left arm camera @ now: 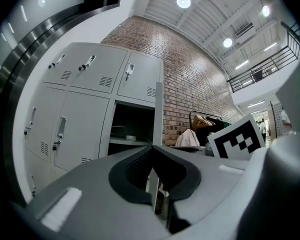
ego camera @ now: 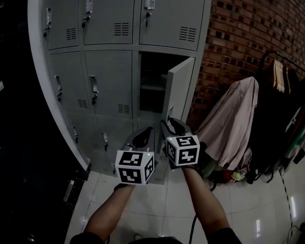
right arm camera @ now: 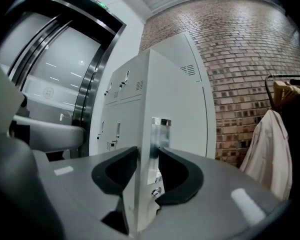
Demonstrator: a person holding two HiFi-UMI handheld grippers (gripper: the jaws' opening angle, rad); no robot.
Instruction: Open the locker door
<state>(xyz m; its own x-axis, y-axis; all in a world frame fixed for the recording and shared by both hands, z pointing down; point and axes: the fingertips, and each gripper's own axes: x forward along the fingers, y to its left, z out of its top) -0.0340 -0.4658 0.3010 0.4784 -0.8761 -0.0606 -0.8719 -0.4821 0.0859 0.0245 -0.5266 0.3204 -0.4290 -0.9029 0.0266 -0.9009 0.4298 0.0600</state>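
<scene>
A grey locker cabinet (ego camera: 109,80) stands ahead. Its middle-row right door (ego camera: 179,88) is swung out, and the dark compartment (ego camera: 151,83) behind it shows a shelf. My right gripper (ego camera: 169,123) is at the door's lower free edge. In the right gripper view the door (right arm camera: 177,114) runs edge-on between the jaws of the right gripper (right arm camera: 149,151). One pad lies against the door's inner side, the other against the metal handle plate (right arm camera: 159,139). My left gripper (ego camera: 145,133) hovers just left of it, its tips together (left arm camera: 151,148), with nothing held.
A brick wall (ego camera: 254,29) meets the cabinet on the right. A clothes rack there carries a pink garment (ego camera: 234,121) and dark clothes (ego camera: 287,116). White floor tiles (ego camera: 244,207) lie below. The other locker doors (ego camera: 108,14) are closed.
</scene>
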